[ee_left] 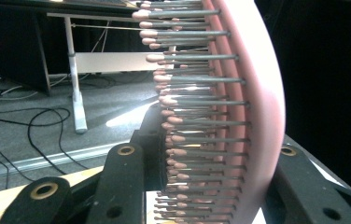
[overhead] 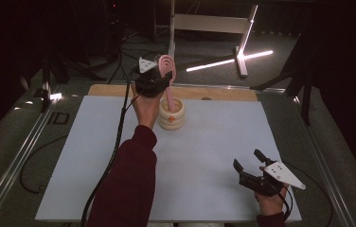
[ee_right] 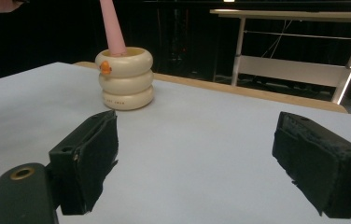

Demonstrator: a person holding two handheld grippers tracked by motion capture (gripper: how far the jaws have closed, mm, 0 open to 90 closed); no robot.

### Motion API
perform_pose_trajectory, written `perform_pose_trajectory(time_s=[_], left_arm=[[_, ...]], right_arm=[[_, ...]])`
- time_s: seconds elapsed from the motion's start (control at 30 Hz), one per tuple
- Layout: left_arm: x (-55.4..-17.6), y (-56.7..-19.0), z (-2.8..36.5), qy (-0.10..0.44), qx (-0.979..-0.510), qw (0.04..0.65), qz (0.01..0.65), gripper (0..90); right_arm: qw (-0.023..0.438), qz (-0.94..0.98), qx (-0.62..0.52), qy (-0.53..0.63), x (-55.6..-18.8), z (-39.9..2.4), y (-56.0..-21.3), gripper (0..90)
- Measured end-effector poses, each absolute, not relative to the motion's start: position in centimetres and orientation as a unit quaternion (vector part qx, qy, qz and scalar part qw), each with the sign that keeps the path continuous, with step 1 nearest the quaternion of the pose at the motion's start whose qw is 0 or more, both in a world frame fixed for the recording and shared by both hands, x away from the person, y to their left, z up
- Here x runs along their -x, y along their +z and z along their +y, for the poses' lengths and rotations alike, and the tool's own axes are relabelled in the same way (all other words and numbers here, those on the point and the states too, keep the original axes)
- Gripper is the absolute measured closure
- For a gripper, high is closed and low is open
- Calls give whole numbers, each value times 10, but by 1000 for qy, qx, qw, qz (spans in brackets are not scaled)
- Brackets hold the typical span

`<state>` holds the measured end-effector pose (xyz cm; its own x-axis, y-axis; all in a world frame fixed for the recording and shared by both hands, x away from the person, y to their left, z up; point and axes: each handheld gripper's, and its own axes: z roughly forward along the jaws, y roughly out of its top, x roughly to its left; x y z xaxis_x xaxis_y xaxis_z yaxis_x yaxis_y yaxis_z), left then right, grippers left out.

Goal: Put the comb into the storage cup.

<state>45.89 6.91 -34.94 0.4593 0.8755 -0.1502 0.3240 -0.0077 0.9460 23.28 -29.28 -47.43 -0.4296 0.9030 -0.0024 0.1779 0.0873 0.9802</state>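
Note:
A pink hairbrush (overhead: 167, 65) stands upright with its handle down inside a cream ringed holder (overhead: 172, 116) at the far middle of the white table (overhead: 200, 156). My left gripper (overhead: 162, 75) is shut on the brush's head. In the left gripper view the bristled head (ee_left: 257, 93) sits between the jaws of the left gripper (ee_left: 211, 158). My right gripper (overhead: 247, 159) rests open near the table's front right corner, nothing between its pads. In the right gripper view the right gripper (ee_right: 211, 158) faces the holder (ee_right: 124, 79) and the pink handle (ee_right: 111, 25) from well back.
A wooden strip (overhead: 119, 90) runs along the table's far edge. Behind it on the floor stands a white frame (overhead: 214, 22) with lit bars. Cables (overhead: 29, 175) lie on the floor at the left. Metal rails flank the table.

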Motion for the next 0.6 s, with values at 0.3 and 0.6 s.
perform_pose_trajectory(time_s=[0.3,0.6], left_arm=[[-460,-353,66,256,-663,538,454,637],[-461,-358,63,256,-662,535,457,638]], right_arm=[[339,655,-412,536,-233,-292,-474,145],[340,656,-410,534,-232,-292,-474,146]])
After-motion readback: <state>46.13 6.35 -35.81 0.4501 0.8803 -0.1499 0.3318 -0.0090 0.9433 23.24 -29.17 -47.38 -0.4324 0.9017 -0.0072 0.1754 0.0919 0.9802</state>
